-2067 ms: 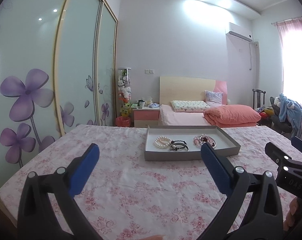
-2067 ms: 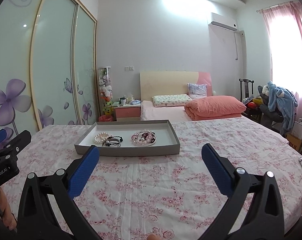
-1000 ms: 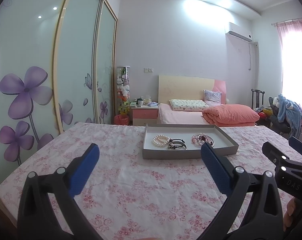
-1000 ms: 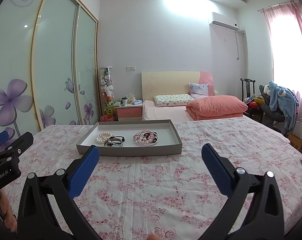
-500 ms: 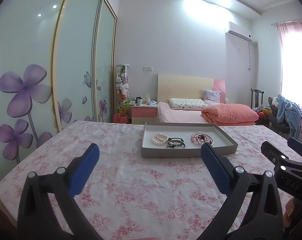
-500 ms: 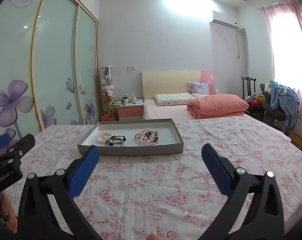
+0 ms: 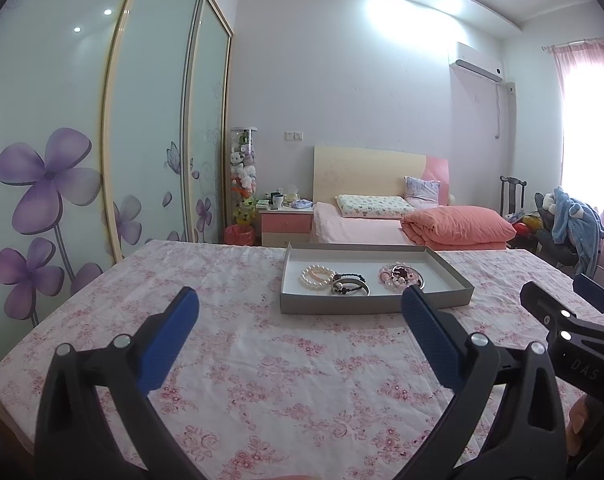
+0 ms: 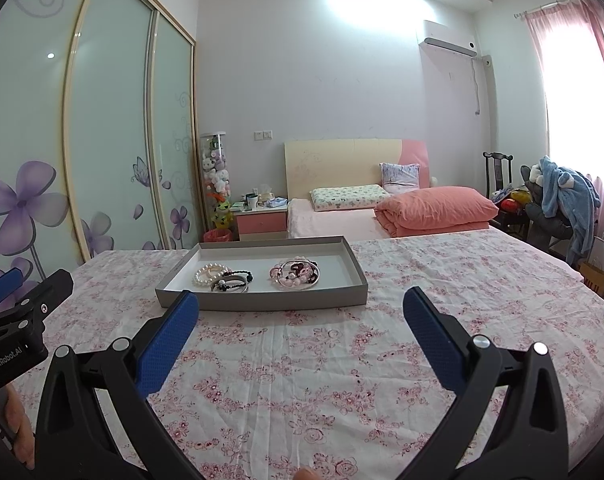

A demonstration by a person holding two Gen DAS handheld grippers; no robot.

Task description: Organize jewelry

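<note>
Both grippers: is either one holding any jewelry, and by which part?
Nothing is held. The left gripper and right gripper are open and empty; the jewelry lies in the tray.

The left gripper (image 7: pixel 298 312) is held level and pointing forward, its two blue-padded fingers (image 7: pixel 170 338) spread wide with nothing between them. The right gripper (image 8: pixel 300 312) sits in the same pose, fingers (image 8: pixel 431 338) equally wide apart and empty. The two are side by side, each showing at the edge of the other's view. A bit of the person's hand (image 8: pixel 20 428) shows gripping the left handle.
</note>
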